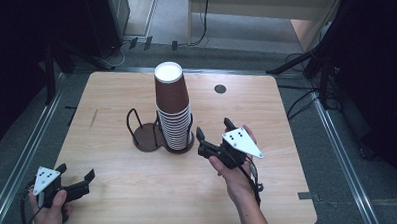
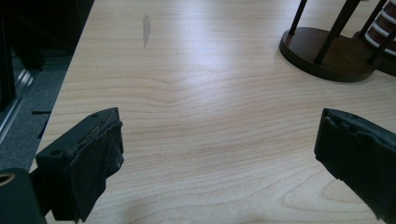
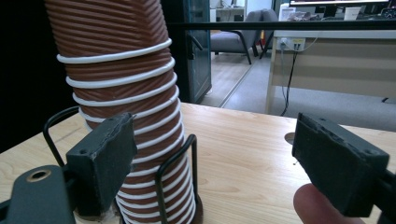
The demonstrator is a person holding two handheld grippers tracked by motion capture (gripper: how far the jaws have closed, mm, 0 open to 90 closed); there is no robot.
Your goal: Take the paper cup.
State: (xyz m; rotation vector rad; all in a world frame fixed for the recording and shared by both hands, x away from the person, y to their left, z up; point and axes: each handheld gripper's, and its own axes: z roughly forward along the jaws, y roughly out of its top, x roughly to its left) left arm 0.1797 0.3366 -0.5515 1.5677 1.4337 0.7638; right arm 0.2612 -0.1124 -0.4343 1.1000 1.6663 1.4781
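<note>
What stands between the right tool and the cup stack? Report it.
Nothing stands in the open gap between the right tool and the cup stack. Only the holder's wire loops ring the stack's lower cups, so a low grasp would likely meet them.

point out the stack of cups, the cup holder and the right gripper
stack of cups [image 1: 172, 108], high view, on the brown side of the top cup
cup holder [image 1: 146, 138], high view, on the bare round base of its empty side
right gripper [image 1: 215, 131], high view, midway between its two fingers
</note>
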